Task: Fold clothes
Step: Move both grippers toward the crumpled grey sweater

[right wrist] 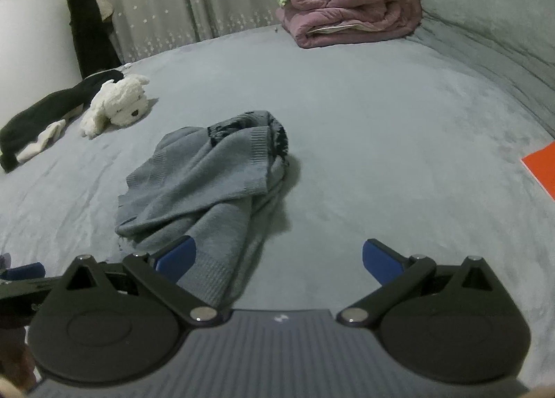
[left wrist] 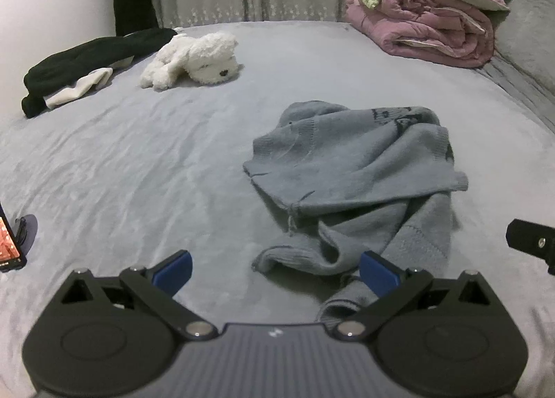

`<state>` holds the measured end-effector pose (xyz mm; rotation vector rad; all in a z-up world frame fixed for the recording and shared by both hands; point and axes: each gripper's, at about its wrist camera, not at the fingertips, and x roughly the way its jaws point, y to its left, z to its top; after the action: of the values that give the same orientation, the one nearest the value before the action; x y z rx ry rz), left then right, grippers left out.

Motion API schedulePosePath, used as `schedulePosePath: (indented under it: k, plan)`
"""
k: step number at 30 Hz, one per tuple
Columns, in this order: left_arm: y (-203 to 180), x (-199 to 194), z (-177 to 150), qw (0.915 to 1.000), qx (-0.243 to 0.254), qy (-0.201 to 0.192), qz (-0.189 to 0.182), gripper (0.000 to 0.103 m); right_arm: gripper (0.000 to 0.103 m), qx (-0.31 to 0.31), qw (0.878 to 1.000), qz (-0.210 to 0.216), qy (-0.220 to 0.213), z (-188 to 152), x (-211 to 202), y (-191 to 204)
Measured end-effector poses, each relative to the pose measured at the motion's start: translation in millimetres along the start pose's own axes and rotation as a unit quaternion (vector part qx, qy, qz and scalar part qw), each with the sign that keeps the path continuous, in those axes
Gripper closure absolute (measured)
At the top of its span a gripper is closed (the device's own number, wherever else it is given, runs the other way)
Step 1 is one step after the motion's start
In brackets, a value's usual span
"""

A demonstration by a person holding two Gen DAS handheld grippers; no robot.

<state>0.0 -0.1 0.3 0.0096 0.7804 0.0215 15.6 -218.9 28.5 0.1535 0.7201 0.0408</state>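
Observation:
A crumpled grey-blue knit sweater (left wrist: 353, 176) with a dark pattern lies in a heap on the grey bed sheet (left wrist: 138, 162). It also shows in the right wrist view (right wrist: 204, 183). My left gripper (left wrist: 275, 271) is open and empty, low over the sheet, with a sleeve cuff of the sweater just ahead between its blue pads. My right gripper (right wrist: 279, 261) is open and empty, to the right of the sweater, with a sleeve running down under its left finger (right wrist: 175, 259).
A white plush dog (left wrist: 194, 59) and dark clothes (left wrist: 83, 65) lie at the far left. A rolled pink quilt (left wrist: 433, 23) with green fabric and a pillow sits at the far right. A phone (left wrist: 8, 242) is at the left edge. An orange item (right wrist: 543, 169) lies at right.

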Motion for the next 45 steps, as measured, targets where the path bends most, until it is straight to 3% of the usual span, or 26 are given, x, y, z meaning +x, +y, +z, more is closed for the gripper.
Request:
schedulePosePath:
  k: [45]
  plan:
    - [13.9, 4.4, 10.2, 0.9996, -0.022, 0.017, 0.01, 0.0, 0.0, -0.007, 1.0, -0.004, 0.025, 2.9, 16.9, 25.4]
